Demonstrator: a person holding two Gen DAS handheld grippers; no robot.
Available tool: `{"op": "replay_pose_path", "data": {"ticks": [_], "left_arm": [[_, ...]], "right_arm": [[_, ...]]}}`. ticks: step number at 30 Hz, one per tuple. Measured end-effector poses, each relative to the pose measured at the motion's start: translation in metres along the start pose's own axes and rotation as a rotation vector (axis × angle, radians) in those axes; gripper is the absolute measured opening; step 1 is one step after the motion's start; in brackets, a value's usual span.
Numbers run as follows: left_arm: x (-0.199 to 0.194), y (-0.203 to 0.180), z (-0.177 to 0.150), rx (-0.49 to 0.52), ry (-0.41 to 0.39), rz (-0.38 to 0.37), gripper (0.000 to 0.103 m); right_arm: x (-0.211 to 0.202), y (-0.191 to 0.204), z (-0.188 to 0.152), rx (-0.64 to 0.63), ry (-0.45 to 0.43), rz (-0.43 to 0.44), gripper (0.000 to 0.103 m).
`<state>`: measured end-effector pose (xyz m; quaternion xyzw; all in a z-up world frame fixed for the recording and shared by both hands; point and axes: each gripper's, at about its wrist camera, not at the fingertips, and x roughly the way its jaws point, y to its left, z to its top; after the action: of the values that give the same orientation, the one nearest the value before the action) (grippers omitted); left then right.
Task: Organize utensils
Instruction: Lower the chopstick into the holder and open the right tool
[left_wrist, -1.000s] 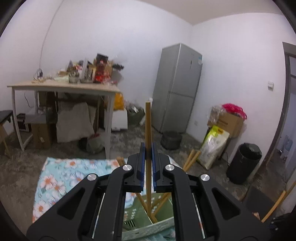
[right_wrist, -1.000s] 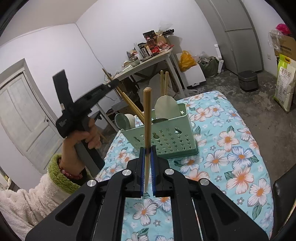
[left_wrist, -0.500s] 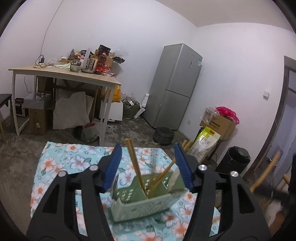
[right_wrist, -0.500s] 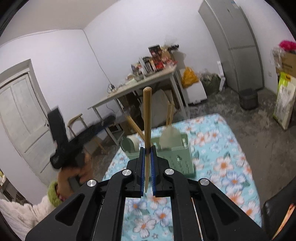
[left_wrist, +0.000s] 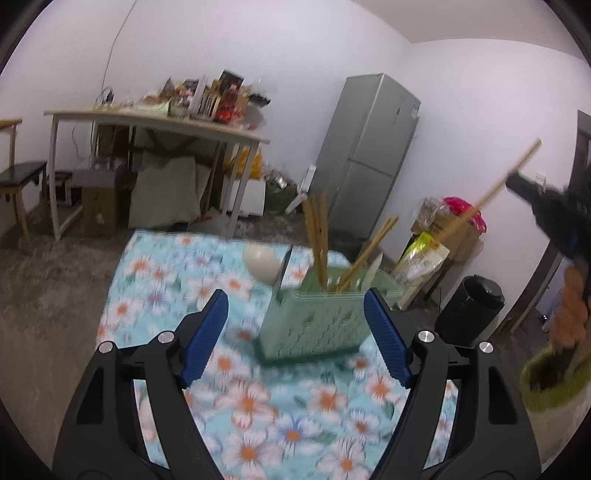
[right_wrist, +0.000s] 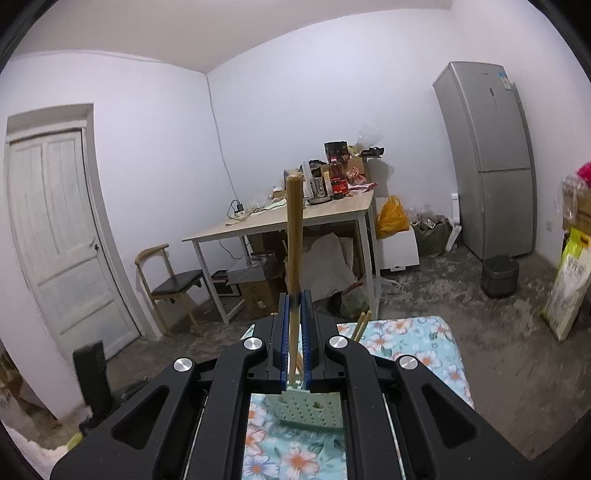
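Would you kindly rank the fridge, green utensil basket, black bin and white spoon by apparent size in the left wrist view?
1. fridge
2. green utensil basket, much nearer the camera
3. black bin
4. white spoon

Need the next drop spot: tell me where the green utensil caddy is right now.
Left wrist view: the green utensil caddy stands on the floral cloth, centre-right between the open left claw fingers, chopsticks inside.
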<state>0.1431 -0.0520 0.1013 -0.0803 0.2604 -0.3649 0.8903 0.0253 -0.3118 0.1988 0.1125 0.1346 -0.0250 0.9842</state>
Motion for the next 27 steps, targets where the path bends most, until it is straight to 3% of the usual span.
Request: {"op": "replay_pose_path", "data": {"ticks": [7,13,27], "left_arm": [[-0.005,0.012,-0.031,-0.029,0.052,0.018,0.073],[-0.005,0.019,-0.029,-0.035,0.051,0.046,0.075],[0.007,0.023,-0.035,-0.042,0.085,0.053,0.076]], "right_arm": [[0.036,0.004,0.002,-0.062,0.024,-0.045,0.006],[0.074,0.0,-0.005,-0.094,0.066,-0.094,0.006],[0.129,-0.015,-0.021,-0.1,0.131,-0.119,0.006]]}}
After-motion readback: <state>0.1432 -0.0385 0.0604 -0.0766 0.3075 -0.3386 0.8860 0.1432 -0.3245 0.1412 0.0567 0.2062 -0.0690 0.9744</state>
